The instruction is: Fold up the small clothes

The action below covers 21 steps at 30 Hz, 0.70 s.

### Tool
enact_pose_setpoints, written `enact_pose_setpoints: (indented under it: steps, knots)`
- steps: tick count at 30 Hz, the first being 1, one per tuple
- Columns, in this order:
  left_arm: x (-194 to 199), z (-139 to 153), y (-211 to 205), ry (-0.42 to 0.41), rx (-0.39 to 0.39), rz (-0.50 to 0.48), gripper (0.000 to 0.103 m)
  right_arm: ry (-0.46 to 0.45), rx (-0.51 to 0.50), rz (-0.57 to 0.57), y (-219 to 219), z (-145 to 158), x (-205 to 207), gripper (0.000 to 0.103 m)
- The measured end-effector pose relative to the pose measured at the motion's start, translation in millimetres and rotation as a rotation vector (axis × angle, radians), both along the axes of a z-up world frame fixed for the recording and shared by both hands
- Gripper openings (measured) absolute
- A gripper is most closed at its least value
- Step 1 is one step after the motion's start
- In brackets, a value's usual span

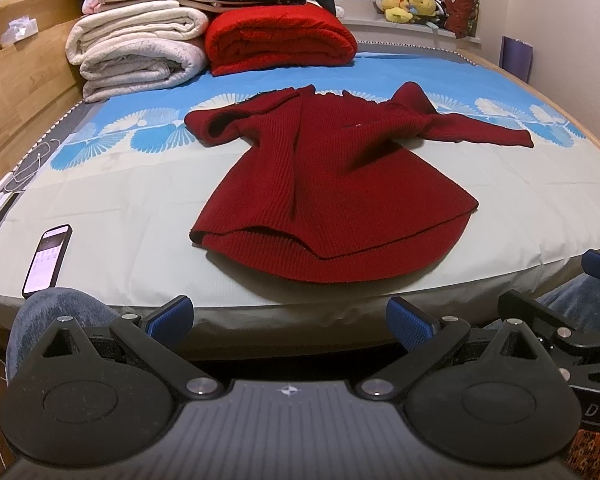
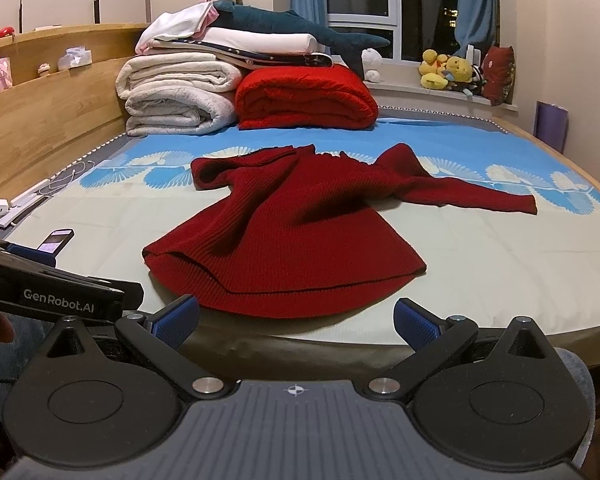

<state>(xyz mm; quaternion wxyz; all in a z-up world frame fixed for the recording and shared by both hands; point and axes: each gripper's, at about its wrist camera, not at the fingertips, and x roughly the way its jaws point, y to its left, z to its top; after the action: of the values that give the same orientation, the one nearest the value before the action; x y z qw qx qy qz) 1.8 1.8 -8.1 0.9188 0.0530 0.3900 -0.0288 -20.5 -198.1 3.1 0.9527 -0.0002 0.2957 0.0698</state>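
- You are holding the left gripper (image 1: pixel 289 320) and the right gripper (image 2: pixel 296 322) at the near bed edge, both spread wide, gripping nothing.
- The red sweater (image 1: pixel 332 184) is lying unfolded in the middle of the bed (image 1: pixel 120 208); folding is not begun yet.
- Farther, its right sleeve (image 1: pixel 484 128) is stretching out; I think you should fold it in first.

1. Pretty clearly a bedroom at home: a big bed (image 2: pixel 480 264) with a wooden headboard (image 2: pixel 52 152) takes up most of the view.
2. Folded blankets (image 2: pixel 180 96) and a red quilt (image 2: pixel 306 98) are stacked at the far end.
3. Plush toys (image 2: pixel 446 68) sit on the windowsill, with blue curtains (image 2: pixel 474 4) by the window.
4. A phone (image 1: pixel 48 260) lies on the sheet.
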Motion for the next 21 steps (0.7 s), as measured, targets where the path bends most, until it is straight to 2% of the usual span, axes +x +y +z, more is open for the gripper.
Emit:
enact_pose_setpoints:
  steps: [14,21]
  knots:
    - [9.7,-5.3,2.8,0.020,-0.005,-0.005,0.102,0.025,0.005,-0.007,2.3,-6.1,8.9,0.102]
    - [35.3,-16.1,15.9,0.050,-0.030,0.001,0.102,0.096,0.061,-0.023,-11.1,-18.2,38.1,0.102]
